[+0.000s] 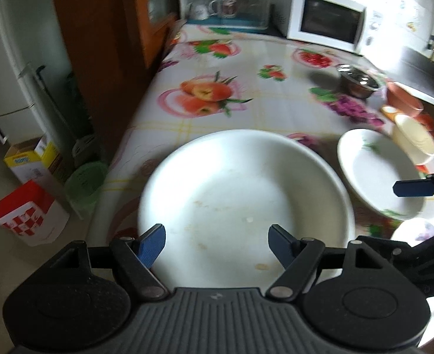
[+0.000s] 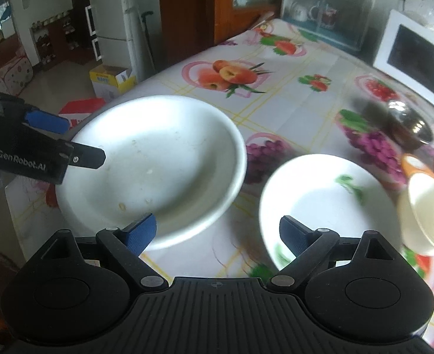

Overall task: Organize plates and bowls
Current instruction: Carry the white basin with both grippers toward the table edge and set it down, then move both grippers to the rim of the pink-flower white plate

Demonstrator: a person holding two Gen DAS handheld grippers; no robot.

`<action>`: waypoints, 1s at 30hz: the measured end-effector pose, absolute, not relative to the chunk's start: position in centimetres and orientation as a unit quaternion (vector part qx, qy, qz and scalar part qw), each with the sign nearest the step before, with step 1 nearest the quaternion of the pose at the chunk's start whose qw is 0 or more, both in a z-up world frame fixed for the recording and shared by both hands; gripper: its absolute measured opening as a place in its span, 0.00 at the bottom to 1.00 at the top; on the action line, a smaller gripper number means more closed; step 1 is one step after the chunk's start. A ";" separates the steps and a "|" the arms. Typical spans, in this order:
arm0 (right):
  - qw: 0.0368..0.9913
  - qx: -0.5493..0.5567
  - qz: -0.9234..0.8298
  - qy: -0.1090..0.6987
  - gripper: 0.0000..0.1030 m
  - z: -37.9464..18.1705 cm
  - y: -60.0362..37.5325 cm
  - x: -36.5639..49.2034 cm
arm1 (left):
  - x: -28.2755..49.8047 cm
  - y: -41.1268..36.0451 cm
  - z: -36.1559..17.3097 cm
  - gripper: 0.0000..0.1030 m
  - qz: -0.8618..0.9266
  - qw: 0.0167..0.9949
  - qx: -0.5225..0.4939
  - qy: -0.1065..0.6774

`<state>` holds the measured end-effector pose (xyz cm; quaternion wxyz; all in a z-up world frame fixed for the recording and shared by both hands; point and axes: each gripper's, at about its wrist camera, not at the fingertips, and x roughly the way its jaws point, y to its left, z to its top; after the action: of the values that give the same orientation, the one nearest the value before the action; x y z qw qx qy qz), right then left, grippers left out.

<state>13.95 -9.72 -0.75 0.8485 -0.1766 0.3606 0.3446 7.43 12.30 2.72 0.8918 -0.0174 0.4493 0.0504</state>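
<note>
A large white bowl [image 1: 240, 203] [image 2: 157, 165] with a few stains stands empty on the fruit-print tablecloth [image 1: 276, 109]. My left gripper [image 1: 217, 242] hovers over its near rim, open, with nothing between its blue pads. To the right lies a white plate with green leaf prints [image 1: 379, 174] [image 2: 329, 206]. A cream bowl [image 1: 414, 138] [image 2: 426, 215] leans tilted at the plate's far side. My right gripper [image 2: 218, 236] is open and empty above the gap between the bowl and the plate. A steel bowl [image 1: 358, 81] [image 2: 411, 126] and a pink bowl [image 1: 402, 98] sit farther back.
A white microwave [image 1: 326, 19] and a cabinet with cups [image 1: 222, 0] stand at the back, with a steel sink [image 1: 423, 70] at the right. Another white dish [image 1: 414, 230] lies near right. The table's left edge drops to boxes [image 1: 31, 212] and a green basket [image 1: 84, 183].
</note>
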 end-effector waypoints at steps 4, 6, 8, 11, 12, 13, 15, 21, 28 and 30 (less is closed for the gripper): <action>0.857 -0.170 0.333 0.354 0.89 -0.4 -12.0 13.3 | 6.9 10.5 3.2 0.77 0.025 0.895 -0.010 0.446; 0.862 -0.169 0.323 0.351 0.89 -0.3 -13.1 12.8 | 6.7 9.2 3.3 0.77 0.006 0.894 -0.005 0.447; 0.866 -0.164 0.318 0.349 0.89 -0.3 -14.2 12.4 | 6.5 8.1 3.3 0.77 -0.012 0.894 0.001 0.448; 0.873 -0.157 0.303 0.348 0.90 -0.4 -15.9 11.8 | 6.3 6.3 3.1 0.77 -0.034 0.893 0.010 0.450; 0.876 -0.157 0.296 0.346 0.90 -0.5 -16.4 11.6 | 6.3 5.9 3.0 0.77 -0.038 0.892 0.011 0.451; 0.878 -0.157 0.290 0.346 0.90 -0.6 -16.9 11.4 | 6.2 5.2 2.8 0.77 -0.046 0.891 0.014 0.452; 0.881 -0.155 0.281 0.348 0.90 -0.9 -17.9 11.0 | 6.1 4.4 2.5 0.77 -0.055 0.889 0.019 0.455; 0.890 -0.153 0.250 0.348 0.90 -1.9 -20.5 9.8 | 5.8 1.6 1.4 0.77 -0.091 0.881 0.033 0.464; 0.895 -0.120 0.222 0.367 0.90 -3.3 -23.5 8.9 | 5.4 -0.6 0.2 0.77 -0.131 0.870 0.038 0.473; 0.896 -0.115 0.214 0.372 0.90 -3.7 -24.2 8.7 | 5.3 -1.3 -0.2 0.76 -0.139 0.867 0.041 0.477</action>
<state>8.74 -24.20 -3.71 0.8961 -0.1150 0.3717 0.2137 5.30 -1.28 -0.19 0.8667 0.0407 0.4773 -0.1392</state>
